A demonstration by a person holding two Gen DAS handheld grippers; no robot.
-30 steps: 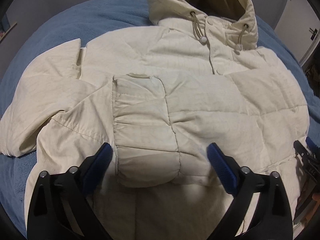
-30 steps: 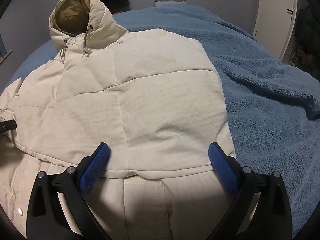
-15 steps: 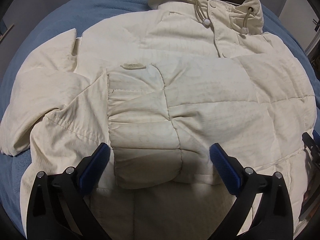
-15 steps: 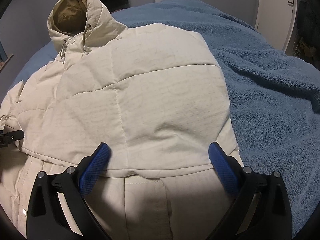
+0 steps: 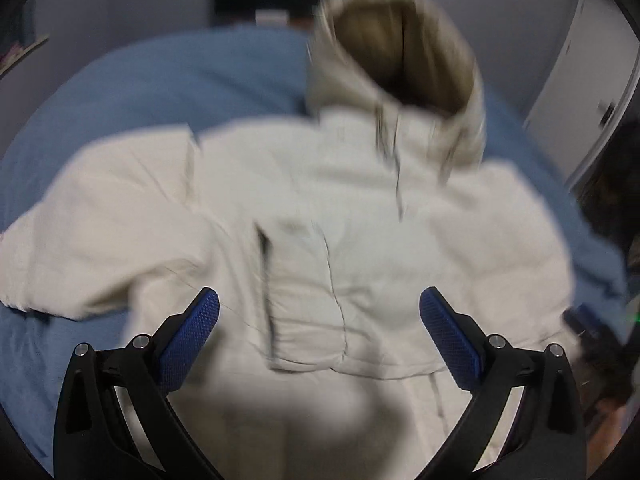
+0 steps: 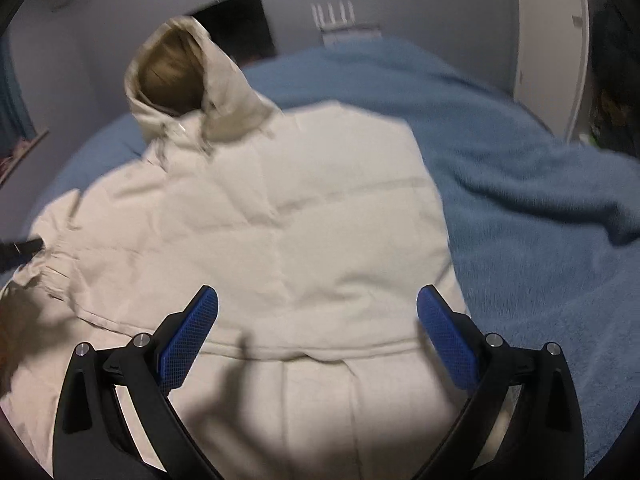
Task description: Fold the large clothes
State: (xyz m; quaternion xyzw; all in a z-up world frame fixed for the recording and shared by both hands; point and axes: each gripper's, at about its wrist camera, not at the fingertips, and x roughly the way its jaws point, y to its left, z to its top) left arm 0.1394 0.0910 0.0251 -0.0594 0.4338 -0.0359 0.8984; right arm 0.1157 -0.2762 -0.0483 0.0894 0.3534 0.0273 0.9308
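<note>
A cream hooded puffer jacket (image 5: 360, 216) lies front up on a blue blanket (image 5: 132, 92), hood (image 5: 404, 52) at the far end. One sleeve (image 5: 304, 304) is folded across its chest; the other sleeve (image 5: 100, 232) spreads out to the left. My left gripper (image 5: 319, 320) is open and empty above the jacket's lower part. In the right wrist view the jacket (image 6: 280, 220) fills the middle, hood (image 6: 180, 76) at upper left. My right gripper (image 6: 317, 320) is open and empty above the jacket's lower right part. Both views are blurred.
The blue blanket (image 6: 540, 240) stretches to the right of the jacket. A white door (image 6: 552, 40) stands at the far right and a dark screen (image 6: 240, 28) on the grey back wall. The other gripper's black tip (image 6: 24, 248) shows at the left edge.
Both grippers have pulled back and lifted away from the jacket, so more of the hood and room shows. The jacket lies as before. Both grippers stay open.
</note>
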